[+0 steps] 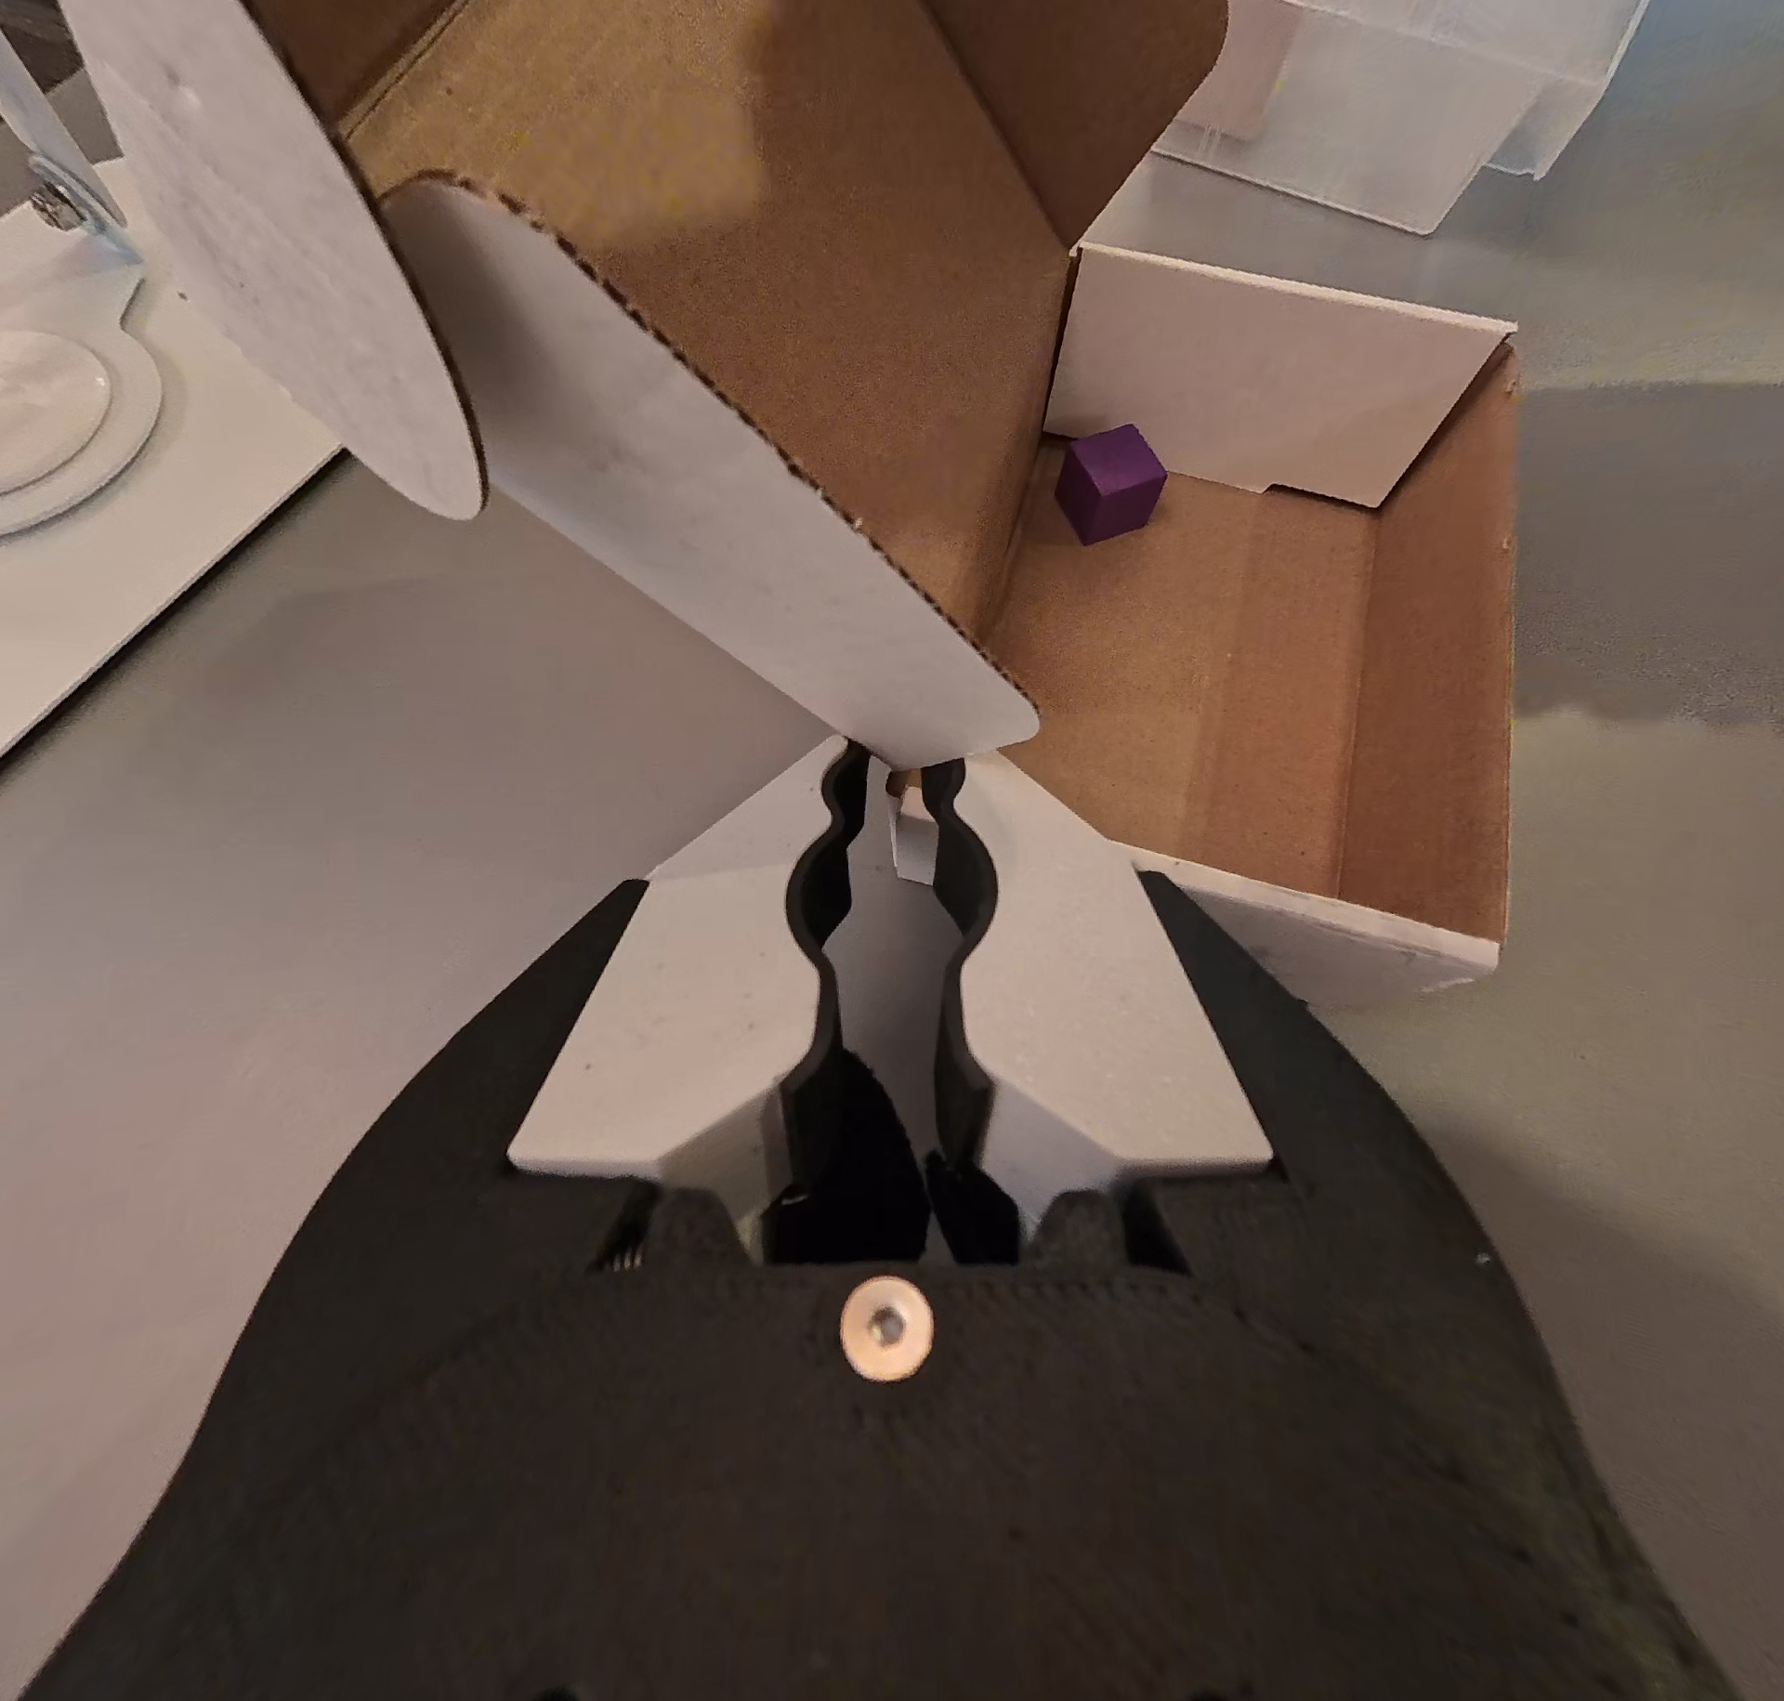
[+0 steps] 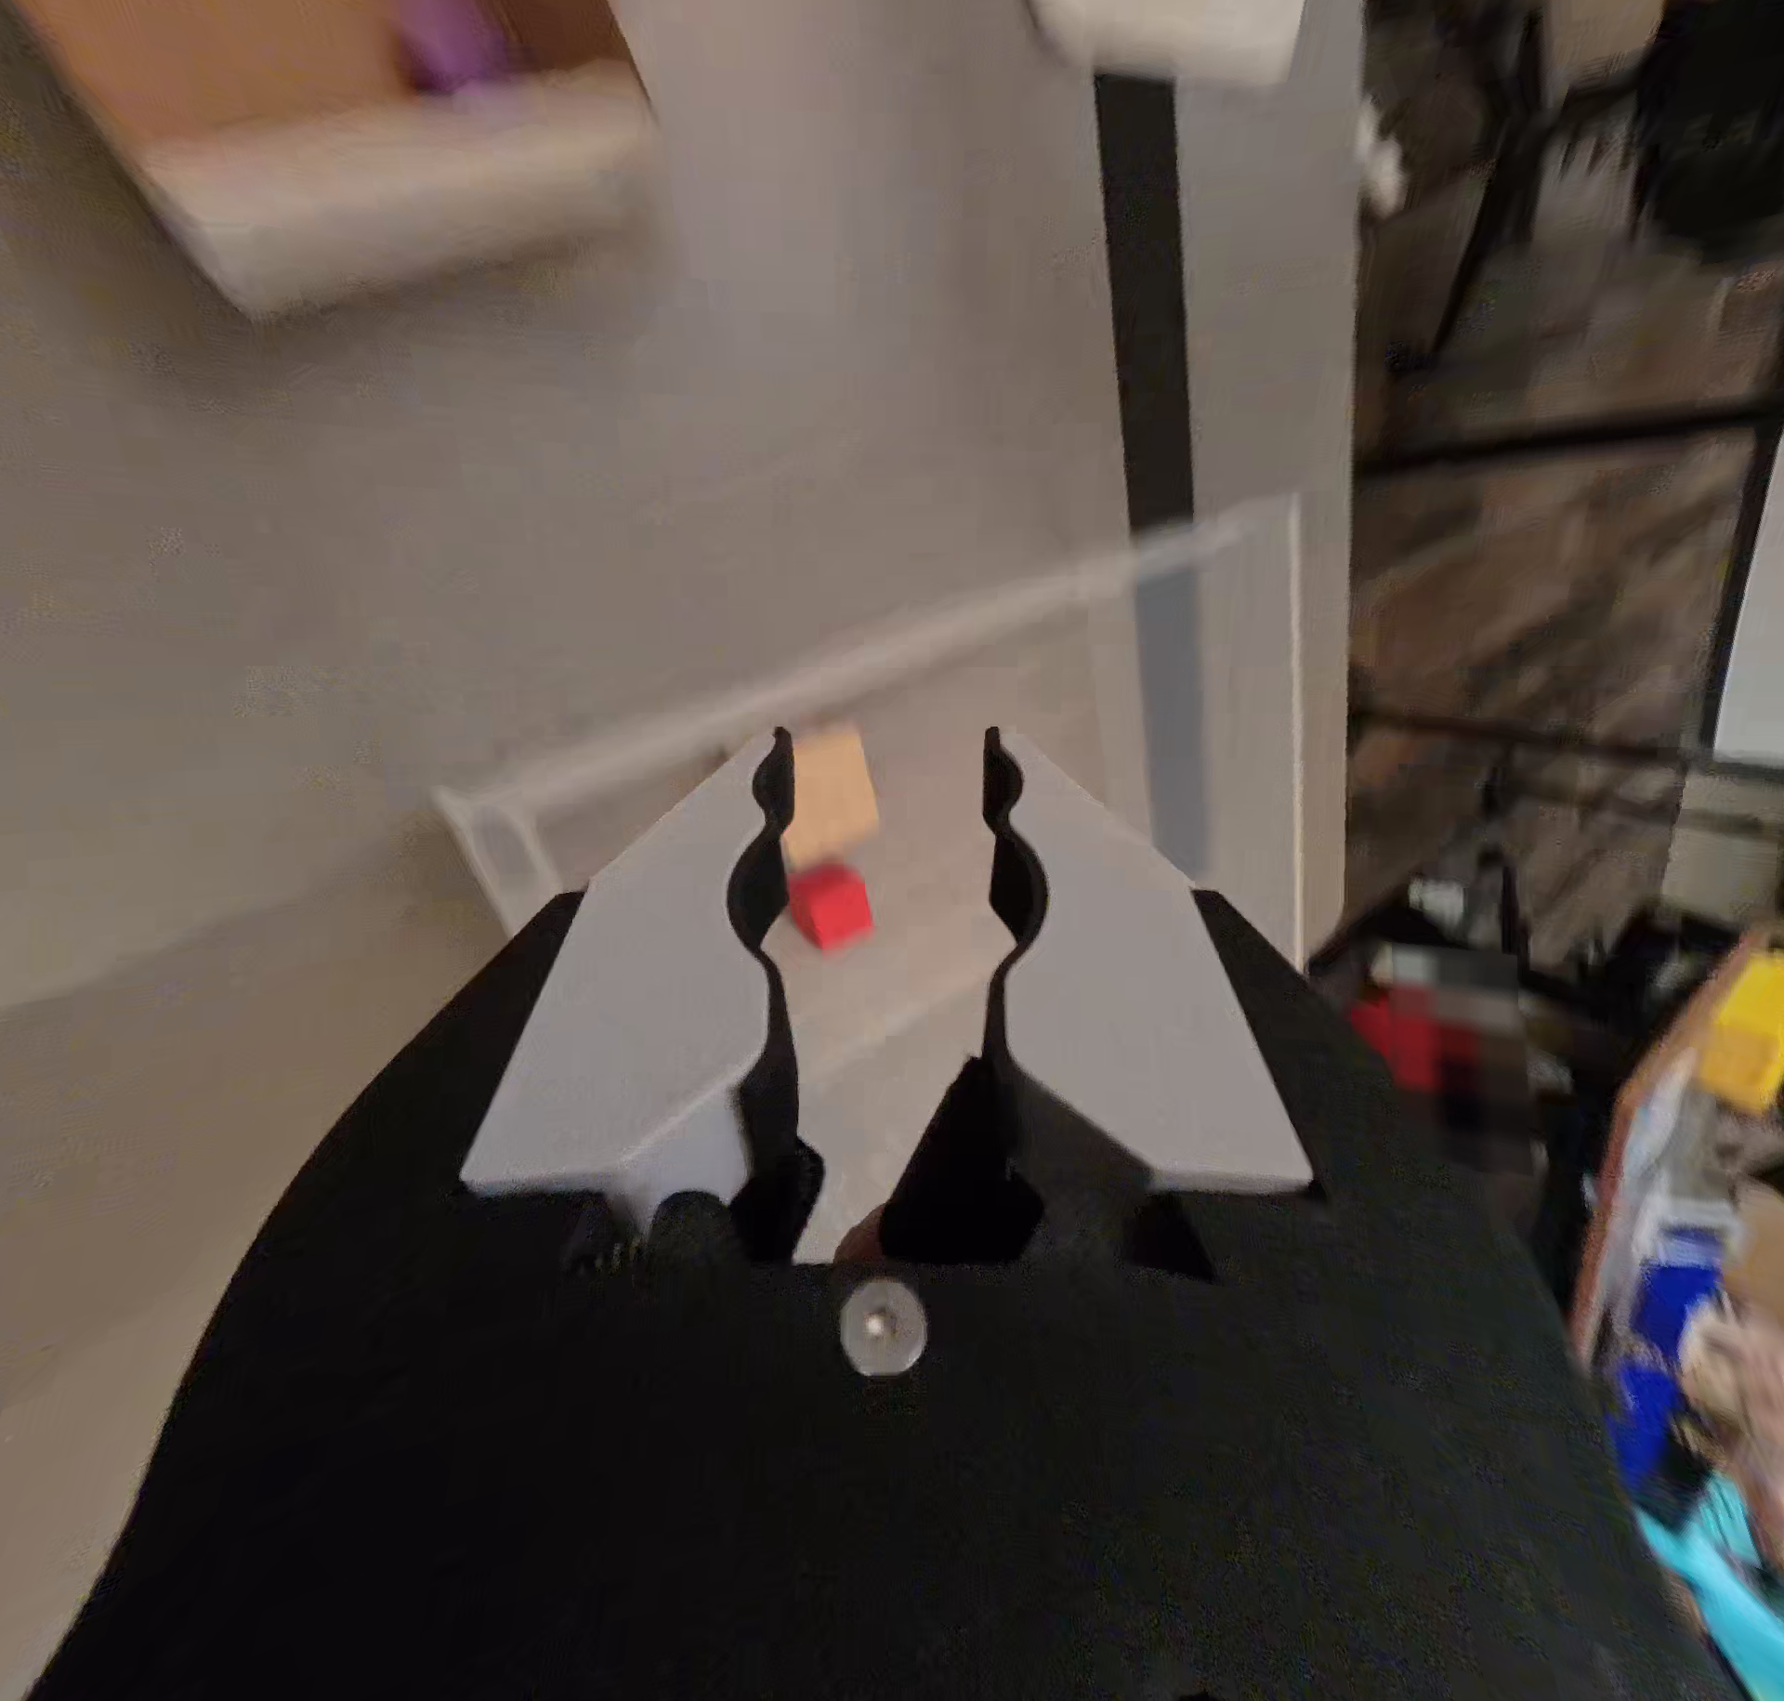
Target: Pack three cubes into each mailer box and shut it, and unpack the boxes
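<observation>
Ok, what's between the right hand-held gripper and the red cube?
Nothing, in the right wrist view: the open right hand-held gripper faces the red cube across bare tray floor, with a tan cube just behind it.

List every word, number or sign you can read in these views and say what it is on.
None can be read.
The mailer box, its lid and the purple cube carry no print.
The colourful packaging at the right edge of the right wrist view is too blurred to read.
</observation>
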`<action>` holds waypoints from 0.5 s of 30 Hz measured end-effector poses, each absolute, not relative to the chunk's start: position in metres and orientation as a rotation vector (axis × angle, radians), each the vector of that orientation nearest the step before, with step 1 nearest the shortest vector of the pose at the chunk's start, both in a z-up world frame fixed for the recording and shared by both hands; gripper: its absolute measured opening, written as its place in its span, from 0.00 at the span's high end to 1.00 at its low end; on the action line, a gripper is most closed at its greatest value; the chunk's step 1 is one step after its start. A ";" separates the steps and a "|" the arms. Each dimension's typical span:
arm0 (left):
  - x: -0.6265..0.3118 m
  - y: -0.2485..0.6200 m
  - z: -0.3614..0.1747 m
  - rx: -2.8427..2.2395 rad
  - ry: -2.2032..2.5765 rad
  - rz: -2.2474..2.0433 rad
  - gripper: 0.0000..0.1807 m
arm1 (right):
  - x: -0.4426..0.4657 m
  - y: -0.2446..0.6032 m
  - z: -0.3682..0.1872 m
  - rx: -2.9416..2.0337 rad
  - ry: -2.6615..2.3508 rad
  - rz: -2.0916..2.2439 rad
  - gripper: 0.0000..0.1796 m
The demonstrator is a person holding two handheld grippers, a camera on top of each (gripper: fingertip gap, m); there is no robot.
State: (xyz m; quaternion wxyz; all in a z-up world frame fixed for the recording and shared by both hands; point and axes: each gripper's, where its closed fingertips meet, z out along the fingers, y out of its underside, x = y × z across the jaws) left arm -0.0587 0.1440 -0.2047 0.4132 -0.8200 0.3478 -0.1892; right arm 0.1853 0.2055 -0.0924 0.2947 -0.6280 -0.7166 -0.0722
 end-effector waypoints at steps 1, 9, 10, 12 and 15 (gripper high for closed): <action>-0.058 0.144 -0.205 -2.062 0.876 -0.472 0.95 | 0.159 0.186 -0.083 -1.642 -1.912 -0.129 0.80; -0.056 0.142 -0.203 -2.069 0.895 -0.402 0.95 | 0.047 0.124 -0.146 -1.790 -2.028 -0.017 0.81; -0.056 0.142 -0.203 -2.071 0.894 -0.397 0.95 | 0.044 0.127 -0.158 -1.839 -2.022 -0.006 0.81; -0.056 0.142 -0.203 -2.074 0.892 -0.389 0.95 | 0.043 0.134 -0.182 -1.924 -2.002 -0.003 0.80; -0.055 0.142 -0.203 -2.076 0.891 -0.387 0.95 | 0.048 0.148 -0.207 -1.993 -1.966 -0.080 0.79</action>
